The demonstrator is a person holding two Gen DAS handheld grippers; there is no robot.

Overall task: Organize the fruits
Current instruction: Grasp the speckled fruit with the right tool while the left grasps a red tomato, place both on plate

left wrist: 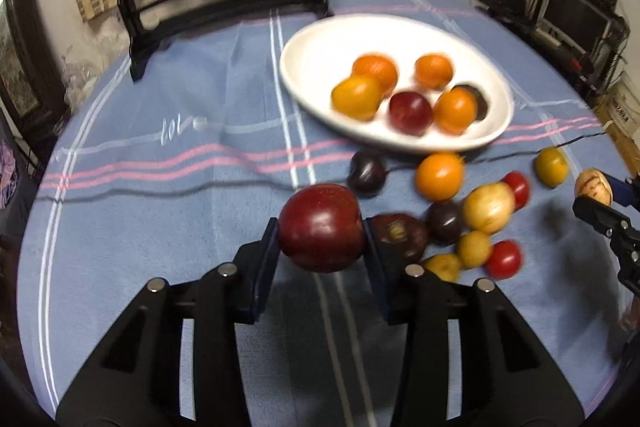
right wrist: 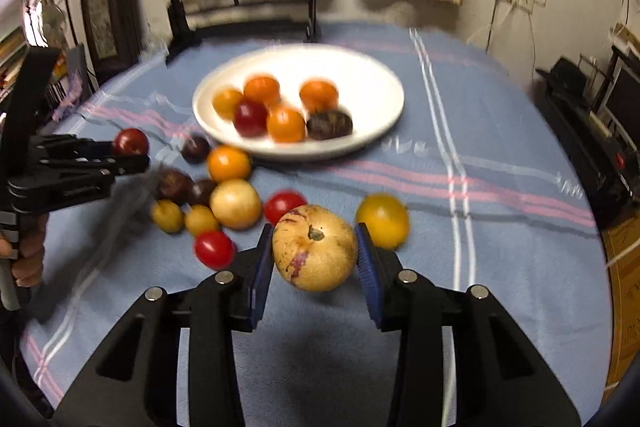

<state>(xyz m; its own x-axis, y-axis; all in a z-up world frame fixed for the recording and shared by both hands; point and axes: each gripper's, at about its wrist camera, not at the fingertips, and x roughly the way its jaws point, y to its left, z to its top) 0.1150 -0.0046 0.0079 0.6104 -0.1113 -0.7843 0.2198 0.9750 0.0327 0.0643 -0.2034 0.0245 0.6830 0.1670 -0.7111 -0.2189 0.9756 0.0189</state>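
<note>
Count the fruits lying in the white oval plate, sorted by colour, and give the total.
Orange round fruits: 4
Red round fruit: 1
Dark purple round fruit: 1
Total in the white oval plate: 6

A dark red plum (left wrist: 321,228), a purple-streaked tan melon (right wrist: 315,253), a white plate (right wrist: 372,75), a blue pink-striped cloth (left wrist: 160,187).
</note>
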